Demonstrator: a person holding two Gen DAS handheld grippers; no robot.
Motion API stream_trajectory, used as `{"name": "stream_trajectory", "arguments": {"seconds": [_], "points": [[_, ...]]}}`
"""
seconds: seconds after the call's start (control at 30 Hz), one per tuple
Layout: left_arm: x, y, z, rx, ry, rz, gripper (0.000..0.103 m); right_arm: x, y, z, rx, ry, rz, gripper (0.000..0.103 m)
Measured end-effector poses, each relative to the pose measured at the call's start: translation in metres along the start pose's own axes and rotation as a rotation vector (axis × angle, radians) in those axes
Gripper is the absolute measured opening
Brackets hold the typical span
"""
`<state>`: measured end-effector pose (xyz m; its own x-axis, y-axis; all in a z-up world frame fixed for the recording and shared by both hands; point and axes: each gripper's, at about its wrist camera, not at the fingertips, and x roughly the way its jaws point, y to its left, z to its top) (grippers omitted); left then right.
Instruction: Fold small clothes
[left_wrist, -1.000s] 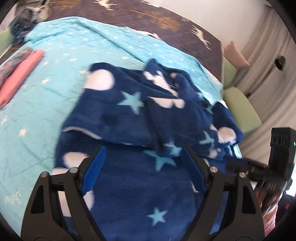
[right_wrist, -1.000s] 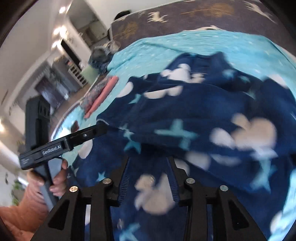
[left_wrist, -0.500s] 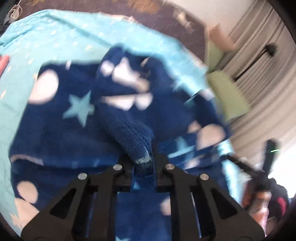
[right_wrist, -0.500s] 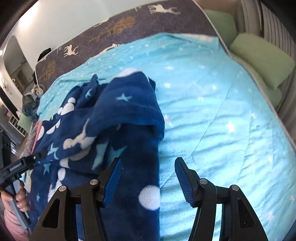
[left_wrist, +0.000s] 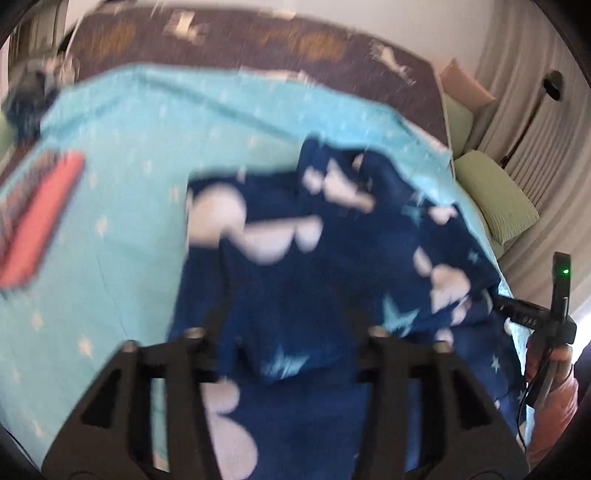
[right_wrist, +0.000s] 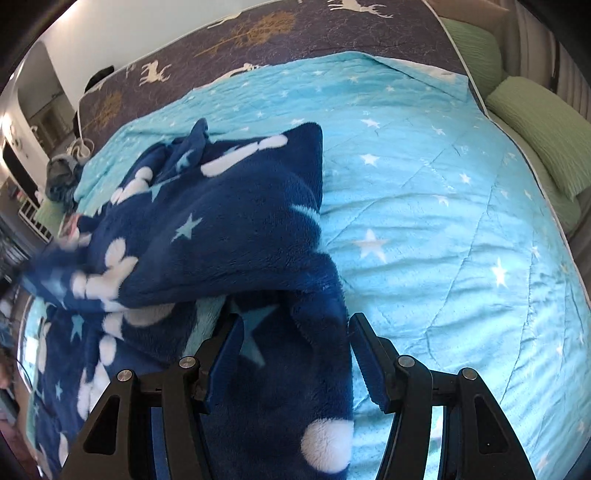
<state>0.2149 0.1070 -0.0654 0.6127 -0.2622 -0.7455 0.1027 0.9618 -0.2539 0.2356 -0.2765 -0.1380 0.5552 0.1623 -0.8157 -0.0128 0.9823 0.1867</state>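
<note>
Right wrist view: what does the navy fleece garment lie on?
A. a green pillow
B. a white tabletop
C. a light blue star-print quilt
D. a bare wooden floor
C: the navy garment is spread over the light blue star-print quilt, which shows all along its right side.

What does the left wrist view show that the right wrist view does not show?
Only the left wrist view shows the folded pink item on the bed's left side, the right claw's handle with its green light, and the hand gripping it.

Only the right wrist view shows sharp deer and tree prints on the dark cover, and the right claw open around a fleece edge.

Both show the navy star fleece garment, the turquoise star quilt and green pillows.
</note>
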Motion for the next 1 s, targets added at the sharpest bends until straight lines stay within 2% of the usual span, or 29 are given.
{"name": "stream_trajectory", "arguments": {"seconds": [0.03,0.1,0.2,0.27,0.37,0.4,0.43,0.47,0.5,0.63,0.67,0.73,0.8,0.83,0.87,0.93,0.97,1.0], "points": [[0.003,0.003,-0.002,-0.014,0.011,0.003,0.065,-0.001,-0.001,-0.001,0.0,-0.001,-0.003,0.06],[0.005,0.007,-0.005,-0.041,0.018,-0.011,0.067,-0.004,-0.003,-0.001,0.002,-0.002,-0.004,0.06],[0.004,0.011,0.001,-0.075,0.004,-0.058,0.078,-0.01,-0.007,-0.002,0.009,-0.007,-0.007,0.061],[0.008,0.012,0.008,-0.078,0.003,-0.063,0.079,-0.015,-0.01,-0.002,0.018,-0.017,-0.004,0.061],[0.026,0.008,0.023,-0.075,0.012,-0.017,0.079,-0.019,-0.012,-0.001,0.036,-0.03,0.016,0.061],[0.035,0.009,0.027,-0.073,0.021,-0.008,0.067,-0.02,-0.012,-0.001,0.042,-0.034,0.023,0.061],[0.042,0.009,0.03,-0.066,0.035,-0.005,0.029,-0.021,-0.012,0.0,0.046,-0.035,0.028,0.061],[0.047,0.009,0.032,-0.064,0.059,0.018,0.01,-0.021,-0.011,0.0,0.046,-0.035,0.029,0.061],[0.045,0.007,0.035,-0.068,0.06,0.028,0.01,-0.02,-0.011,0.0,0.043,-0.033,0.027,0.061],[-0.016,-0.02,0.053,0.033,-0.155,0.037,0.01,-0.013,-0.008,0.0,0.026,-0.021,0.009,0.061],[-0.027,-0.024,0.057,0.051,-0.183,0.039,0.01,-0.011,-0.009,0.0,0.024,-0.018,0.007,0.061],[-0.046,-0.031,0.069,0.107,-0.24,0.08,0.011,-0.006,-0.01,0.0,0.026,-0.007,0.0,0.061],[-0.044,-0.029,0.074,0.169,-0.265,0.191,0.011,-0.002,-0.012,0.0,0.032,0.005,-0.001,0.061],[-0.038,-0.025,0.074,0.178,-0.262,0.224,0.011,-0.002,-0.012,-0.001,0.035,0.007,0.001,0.061],[-0.023,-0.015,0.073,0.175,-0.222,0.212,0.012,-0.003,-0.012,-0.002,0.036,0.007,0.007,0.061],[0.001,0.001,0.069,0.13,-0.09,0.146,0.018,-0.007,-0.012,-0.005,0.033,0.002,0.017,0.061],[0.018,0.011,0.062,0.084,0.001,0.136,0.02,-0.01,-0.011,-0.005,0.033,-0.001,0.011,0.061],[0.025,0.016,0.057,0.066,0.038,0.148,0.024,-0.013,-0.011,-0.005,0.033,-0.007,0.005,0.061]]}}
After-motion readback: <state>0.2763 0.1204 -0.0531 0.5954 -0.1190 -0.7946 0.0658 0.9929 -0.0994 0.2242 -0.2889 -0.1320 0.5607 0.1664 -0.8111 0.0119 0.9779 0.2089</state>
